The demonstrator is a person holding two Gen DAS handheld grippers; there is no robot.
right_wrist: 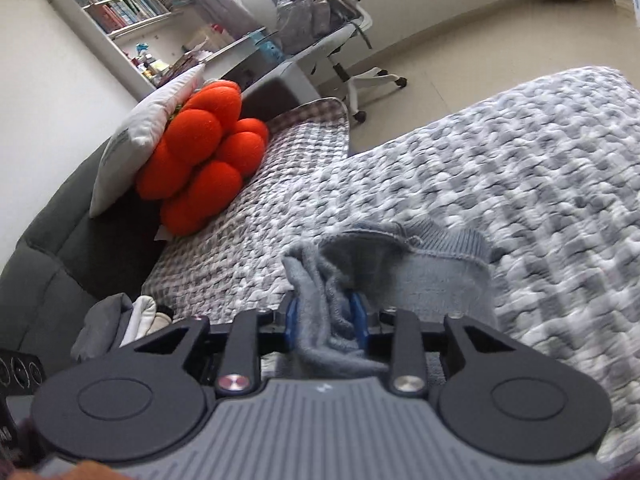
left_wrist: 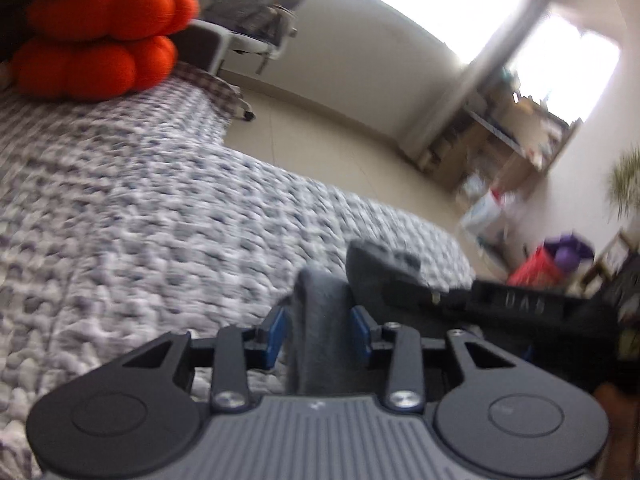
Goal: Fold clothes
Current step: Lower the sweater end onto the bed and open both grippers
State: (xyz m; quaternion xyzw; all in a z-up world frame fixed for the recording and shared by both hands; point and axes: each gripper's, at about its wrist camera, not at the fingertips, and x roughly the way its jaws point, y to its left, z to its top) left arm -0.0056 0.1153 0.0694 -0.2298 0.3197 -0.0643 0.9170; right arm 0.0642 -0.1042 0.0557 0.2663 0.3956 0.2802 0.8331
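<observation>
Over bed [right_wrist: 520, 184] edge: L gripper [left_wrist: 320, 332] & R gripper [right_wrist: 326, 316], jaws narrow, each w/ grey knit garment [right_wrist: 400, 256] bunched betw. pads.

A grey knitted garment [left_wrist: 320, 320] is seen between the blue pads of the left gripper [left_wrist: 320, 334]. A bed with a grey-and-white quilted cover [left_wrist: 160, 220] is spread beneath, with two orange plush cushions [left_wrist: 100, 36] stacked at its far end.

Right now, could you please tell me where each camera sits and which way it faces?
Left wrist: on the left tool, looking across the quilted bed toward the windows; grey garment between its blue pads, right tool alongside.
Right wrist: on the right tool, looking toward the bookshelf and office chair; same garment bunched between its pads.
Shared: bed, orange cushions, garment.
</observation>
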